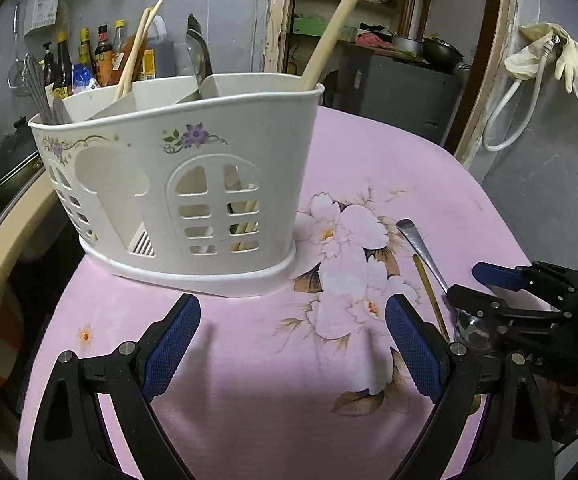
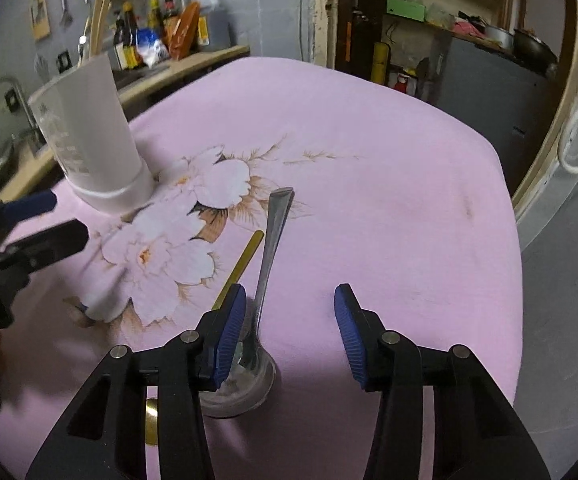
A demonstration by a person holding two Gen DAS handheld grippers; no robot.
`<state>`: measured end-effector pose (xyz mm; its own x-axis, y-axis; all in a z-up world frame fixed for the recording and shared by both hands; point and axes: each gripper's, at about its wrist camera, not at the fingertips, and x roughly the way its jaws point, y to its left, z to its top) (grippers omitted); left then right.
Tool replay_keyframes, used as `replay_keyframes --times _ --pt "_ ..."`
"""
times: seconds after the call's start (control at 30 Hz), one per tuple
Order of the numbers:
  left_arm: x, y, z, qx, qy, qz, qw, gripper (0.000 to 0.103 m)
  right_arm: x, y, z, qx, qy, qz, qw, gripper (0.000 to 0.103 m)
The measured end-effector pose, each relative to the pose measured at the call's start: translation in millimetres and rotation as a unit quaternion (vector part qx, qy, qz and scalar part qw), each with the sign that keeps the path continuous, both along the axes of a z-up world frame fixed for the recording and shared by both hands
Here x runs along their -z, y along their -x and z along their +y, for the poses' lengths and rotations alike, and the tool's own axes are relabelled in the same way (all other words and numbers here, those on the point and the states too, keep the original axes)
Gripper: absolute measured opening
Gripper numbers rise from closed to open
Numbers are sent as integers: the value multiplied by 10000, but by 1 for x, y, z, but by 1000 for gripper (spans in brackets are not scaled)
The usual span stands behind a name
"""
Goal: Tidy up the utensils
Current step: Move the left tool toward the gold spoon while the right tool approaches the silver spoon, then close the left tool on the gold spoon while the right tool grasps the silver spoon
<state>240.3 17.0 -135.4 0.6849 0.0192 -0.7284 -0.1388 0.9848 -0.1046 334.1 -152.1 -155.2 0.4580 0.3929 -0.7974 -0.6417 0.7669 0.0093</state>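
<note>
Only leftward: chopsticks inside caddy.

place: home kitchen | signs: sauce bottles on counter, sink faucet, wok

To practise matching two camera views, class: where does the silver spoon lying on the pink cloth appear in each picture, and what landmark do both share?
Left wrist view: the silver spoon lies at the right, its bowl end hidden behind the right gripper.
Right wrist view: the spoon is at lower centre, its bowl beside the gripper's left finger.
Shared landmark: the white utensil holder on the pink cloth.
</note>
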Motion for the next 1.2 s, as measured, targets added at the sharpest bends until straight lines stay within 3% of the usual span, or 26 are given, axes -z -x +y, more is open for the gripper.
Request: replay_keyframes --times 0.17,0.27,0.43,0.77,0.87,1.03,1.1,1.2 --pt "0 -3 -8 223 -56 47 9997 90 7 7 10 -140 539 -310 9980 43" --pt "-1 -5 -15 394 -53 26 9992 88 8 10 7 -88 690 -427 9967 35" --pt "-2 -13 -27 805 152 107 9966 59 6 13 -10 43 671 -414 9969 23" --pt "10 -38 -66 1742 672 721 9798 28 -2 30 -36 271 421 -346 9981 15" --pt "22 -49 -78 1764 421 1121 9770 25 -3 35 -41 345 310 -316 9984 14" --pt "22 -55 -91 1822 -54 1171 9762 22 -3 41 -49 473 126 -214 9986 14" --pt "21 -58 -94 1867 -157 1193 9750 8 -3 43 -51 528 67 -167 9984 14" --pt "22 -59 -92 1722 -130 1229 9773 4 -3 42 -55 636 -52 -55 9980 13"
